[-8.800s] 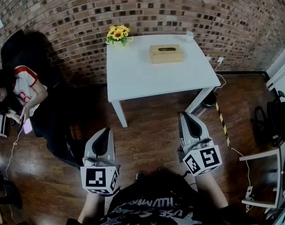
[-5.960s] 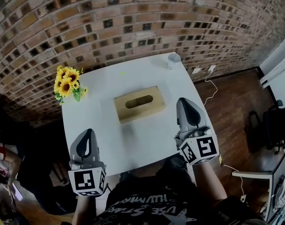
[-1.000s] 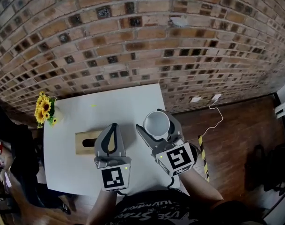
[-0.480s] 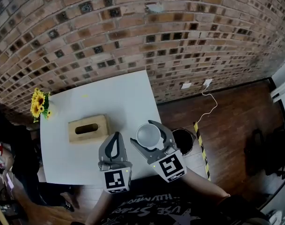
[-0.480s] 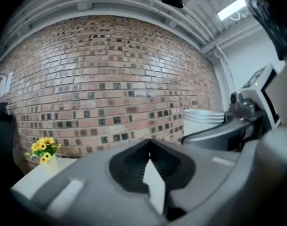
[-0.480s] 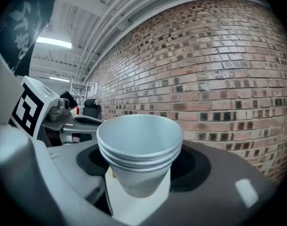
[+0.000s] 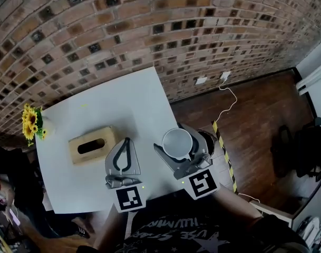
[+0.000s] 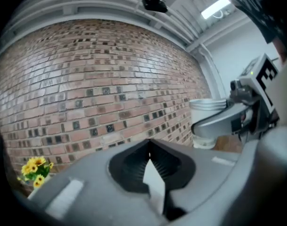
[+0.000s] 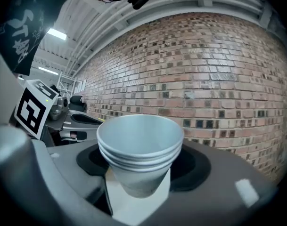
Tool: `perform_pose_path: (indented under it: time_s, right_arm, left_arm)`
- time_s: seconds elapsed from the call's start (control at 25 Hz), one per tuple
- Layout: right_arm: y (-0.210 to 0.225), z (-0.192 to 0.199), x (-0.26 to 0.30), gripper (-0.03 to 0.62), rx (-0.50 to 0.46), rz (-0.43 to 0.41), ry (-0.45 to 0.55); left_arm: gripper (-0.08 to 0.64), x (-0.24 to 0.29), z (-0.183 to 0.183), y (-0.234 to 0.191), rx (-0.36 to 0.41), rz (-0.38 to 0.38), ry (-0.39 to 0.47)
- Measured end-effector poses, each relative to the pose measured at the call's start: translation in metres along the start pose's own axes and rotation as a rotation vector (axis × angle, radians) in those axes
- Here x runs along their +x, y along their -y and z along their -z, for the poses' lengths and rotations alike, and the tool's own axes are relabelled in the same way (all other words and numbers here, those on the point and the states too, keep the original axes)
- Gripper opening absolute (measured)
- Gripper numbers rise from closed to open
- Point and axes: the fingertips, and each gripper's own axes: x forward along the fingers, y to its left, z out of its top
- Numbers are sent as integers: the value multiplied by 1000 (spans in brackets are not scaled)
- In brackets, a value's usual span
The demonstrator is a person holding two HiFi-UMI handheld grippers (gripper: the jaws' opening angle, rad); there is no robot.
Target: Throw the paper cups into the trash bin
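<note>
Overhead, right gripper (image 7: 177, 145) clamps stacked paper cups (image 9: 139, 150), largely masking the trash bin (image 7: 207, 139); left gripper (image 7: 126, 141) jaws closed, empty.

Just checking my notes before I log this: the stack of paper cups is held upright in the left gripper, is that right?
Not quite. The stack of paper cups is held upright in the right gripper, not the left. The right gripper view shows its jaws closed on the cups. The left gripper is shut with nothing in it.
</note>
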Motion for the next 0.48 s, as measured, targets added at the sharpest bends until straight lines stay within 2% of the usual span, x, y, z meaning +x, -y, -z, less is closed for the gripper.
perform_pose_path:
  time_s: [0.12, 0.28, 0.48]
  right_arm:
    - [5, 3, 2, 348, -2, 23, -9]
    - [29, 8, -3, 348, 26, 67, -20]
    - [78, 12, -27, 348, 27, 92, 6]
  left_arm:
    - [5, 10, -1, -3, -51, 15, 21]
    - [5, 13, 3, 0, -85, -1, 2]
    - [5, 22, 2, 40, -29, 14, -47]
